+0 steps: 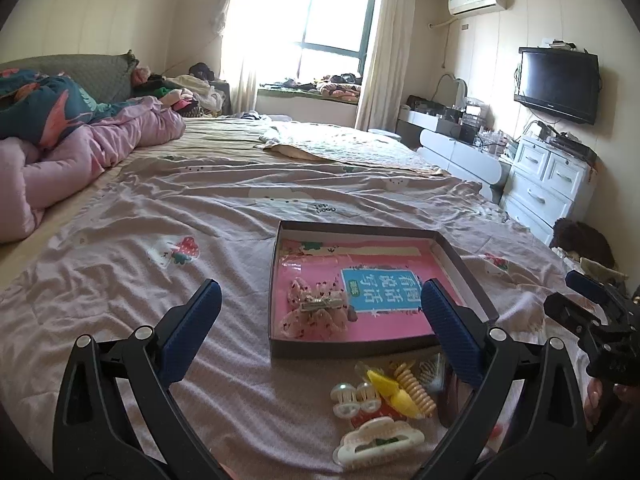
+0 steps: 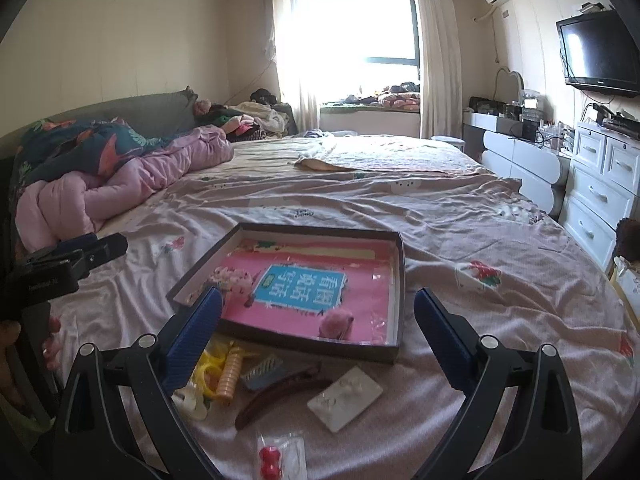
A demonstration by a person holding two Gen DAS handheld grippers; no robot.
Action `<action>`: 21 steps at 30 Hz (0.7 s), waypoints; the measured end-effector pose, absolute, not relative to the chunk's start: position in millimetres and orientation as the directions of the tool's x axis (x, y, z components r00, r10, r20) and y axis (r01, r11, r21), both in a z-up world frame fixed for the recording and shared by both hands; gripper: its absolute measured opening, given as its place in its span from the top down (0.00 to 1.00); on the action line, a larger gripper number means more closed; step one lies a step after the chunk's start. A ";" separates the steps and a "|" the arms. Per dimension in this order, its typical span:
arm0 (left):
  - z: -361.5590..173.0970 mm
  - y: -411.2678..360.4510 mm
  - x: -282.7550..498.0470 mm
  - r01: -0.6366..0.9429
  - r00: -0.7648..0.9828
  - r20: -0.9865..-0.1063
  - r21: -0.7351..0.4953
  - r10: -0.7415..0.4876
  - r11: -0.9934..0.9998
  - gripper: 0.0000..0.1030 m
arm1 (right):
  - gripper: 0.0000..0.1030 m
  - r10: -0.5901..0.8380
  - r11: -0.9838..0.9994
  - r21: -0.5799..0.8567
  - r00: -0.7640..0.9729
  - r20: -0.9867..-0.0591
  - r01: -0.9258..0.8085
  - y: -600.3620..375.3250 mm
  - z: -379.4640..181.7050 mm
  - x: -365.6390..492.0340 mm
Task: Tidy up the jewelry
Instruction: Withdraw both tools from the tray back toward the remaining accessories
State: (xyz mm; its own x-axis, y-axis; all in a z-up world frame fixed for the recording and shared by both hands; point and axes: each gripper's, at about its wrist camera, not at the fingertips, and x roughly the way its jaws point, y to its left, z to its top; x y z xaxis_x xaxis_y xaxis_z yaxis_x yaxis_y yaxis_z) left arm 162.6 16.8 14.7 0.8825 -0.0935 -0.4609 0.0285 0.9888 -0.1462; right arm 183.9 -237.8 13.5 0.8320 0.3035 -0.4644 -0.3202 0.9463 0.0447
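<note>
Above the bedspread [image 1: 120,240], both tongs [image 1: 320,320] [image 2: 318,328] gape empty near the box [image 1: 280,292].

Daylight floods in thru the window [image 1: 332,28] at 12 o'clock in both views, blown out to white w/ haze over the curtains [image 2: 434,52]. Bed [image 1: 200,200] evenly lit, soft shadows. Heavy fisheye bend, dark corners. Edges slightly soft, center sharp.

Wrinkled matt cloth bedsheet [image 1: 200,208], matt cardboard box [image 1: 348,348], glossy plastic hair claw [image 1: 378,442], metal-clipped fabric bow [image 1: 316,308].
</note>
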 end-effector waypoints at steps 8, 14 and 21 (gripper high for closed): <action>2.3 17.5 143.6 0.023 0.864 -0.495 -0.145 -0.092 0.989 0.11 | 0.09 0.304 0.944 0.034 0.820 -0.485 -0.330 -239.5 6.5 165.9; -2.4 17.9 136.2 0.023 0.856 -0.510 -0.137 -0.090 0.990 0.11 | 0.09 0.313 0.937 0.025 0.810 -0.495 -0.347 -236.9 2.3 153.6; -13.2 14.1 129.4 0.033 0.838 -0.538 -0.119 -0.093 0.992 0.11 | 0.09 0.323 0.930 0.024 0.786 -0.527 -0.366 -236.6 -7.6 142.3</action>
State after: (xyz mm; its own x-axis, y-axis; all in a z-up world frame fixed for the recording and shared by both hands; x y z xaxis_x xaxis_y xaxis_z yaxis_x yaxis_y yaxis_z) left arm 129.4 14.1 -13.2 0.8376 -0.0927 -0.5384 0.0331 0.9923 -0.1194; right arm 142.3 -236.6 -7.6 0.7865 0.3227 -0.5266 -0.3656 0.9305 0.0241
